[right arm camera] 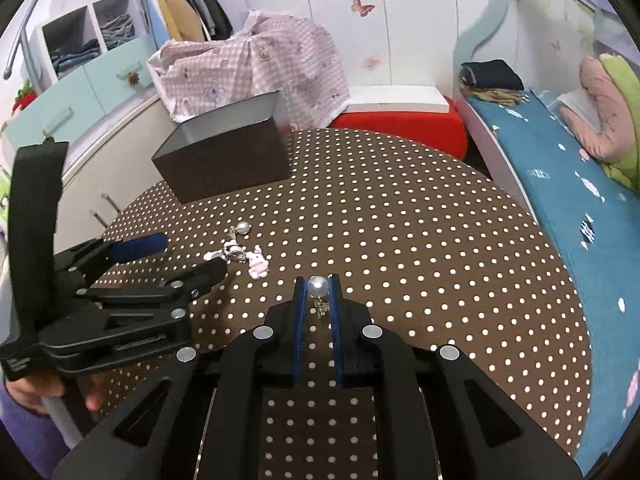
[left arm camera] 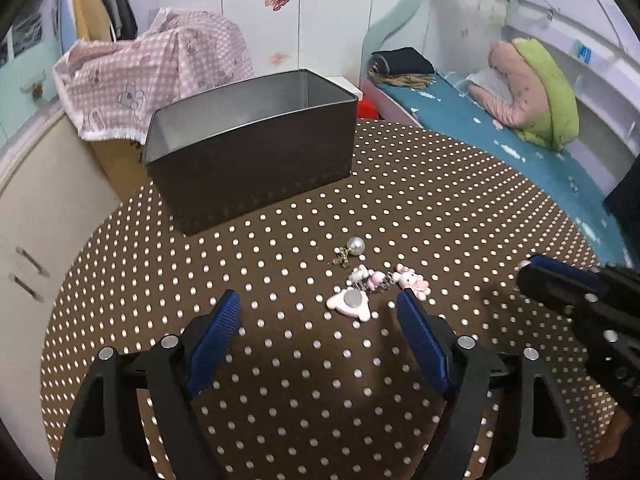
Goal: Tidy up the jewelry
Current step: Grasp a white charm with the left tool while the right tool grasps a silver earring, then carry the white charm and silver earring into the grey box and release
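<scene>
My right gripper (right arm camera: pixel 318 285) is shut on a pearl earring (right arm camera: pixel 318 286), its gold part hanging between the pads, above the table. My left gripper (left arm camera: pixel 316 306) is open, low over the table, just in front of a cluster of pink charms (left arm camera: pixel 376 280), with a flat pink bear piece (left arm camera: pixel 349 303) between its fingertips. A second pearl earring (left arm camera: pixel 355 246) lies just beyond the charms; it also shows in the right wrist view (right arm camera: pixel 243 227). The open dark metal tin (left arm camera: pixel 256 140) stands at the table's far left, its inside empty as far as visible.
The round table has a brown polka-dot cloth (left arm camera: pixel 440 200). A cabinet with a pink checked cloth (left arm camera: pixel 160 68) stands behind the tin. A bed with a blue sheet (right arm camera: pixel 560 200) runs along the right. A red stool (right arm camera: pixel 400 124) sits beyond the table.
</scene>
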The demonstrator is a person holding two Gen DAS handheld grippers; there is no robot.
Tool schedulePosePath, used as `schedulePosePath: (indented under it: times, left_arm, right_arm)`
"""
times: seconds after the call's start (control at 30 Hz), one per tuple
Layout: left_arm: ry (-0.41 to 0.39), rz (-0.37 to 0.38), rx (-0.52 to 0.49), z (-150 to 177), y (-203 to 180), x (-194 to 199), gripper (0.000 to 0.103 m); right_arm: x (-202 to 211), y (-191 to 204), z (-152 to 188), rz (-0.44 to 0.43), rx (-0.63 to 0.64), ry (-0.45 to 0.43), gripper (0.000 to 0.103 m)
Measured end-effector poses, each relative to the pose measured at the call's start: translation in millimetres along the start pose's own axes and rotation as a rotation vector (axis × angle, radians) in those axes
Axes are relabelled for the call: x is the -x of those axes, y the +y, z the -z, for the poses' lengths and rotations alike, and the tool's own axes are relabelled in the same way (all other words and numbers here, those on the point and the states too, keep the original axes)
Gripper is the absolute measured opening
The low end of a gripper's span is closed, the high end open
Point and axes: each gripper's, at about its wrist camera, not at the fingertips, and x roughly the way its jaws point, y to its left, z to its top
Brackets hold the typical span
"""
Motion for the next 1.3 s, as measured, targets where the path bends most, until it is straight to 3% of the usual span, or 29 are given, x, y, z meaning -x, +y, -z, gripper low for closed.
schedulePosePath:
  times: [0.2,0.23,0.27,0.3,0.57,0.8,1.07,1.3]
  left_arm:
    - [0.022,0.011,-0.056,-2.1,-7.1,-9.5,0.046]
    - [0.019,0.037,-0.063,-2.3,-7.2,-8.6,0.040]
    - [0.017,0.042,-0.069,-3.1,-7.5,-7.7,0.023]
    - [0.018,0.033,-0.084,-3.6,-8.3,-7.2,0.021]
    - [0.025,0.103,-0.044,2.5,14.0,10.3,0.021]
    - [-0.062,0.160,0.029,-5.3,44.8,53.5,0.021]
    - [-0.117,0.146,0.073,-47.0,71.4,70.5,0.021]
    - [-0.078,0.115,0.114,-92.9,93.9,40.6,0.021]
  right_arm:
    - [-0.3,-1.0,-1.9,-0.012,-0.009,-0.002,0.012]
    - [-0.5,-1.2,-2.4,-0.013,-0.010,-0.002,0.012]
    - [-0.3,-1.4,-2.7,-0.016,-0.013,-0.004,0.012]
    - [-0.5,-0.9,-3.1,-0.019,-0.014,-0.003,0.012]
    - [8.2,8.4,-9.1,-0.034,-0.003,-0.022,0.012]
    - [16.4,23.2,-27.3,-0.060,0.020,-0.050,0.012]
    - [10.0,53.5,-79.3,-0.082,0.079,-0.089,0.012]
    - [-20.2,73.9,-134.1,-0.128,0.070,-0.077,0.012]
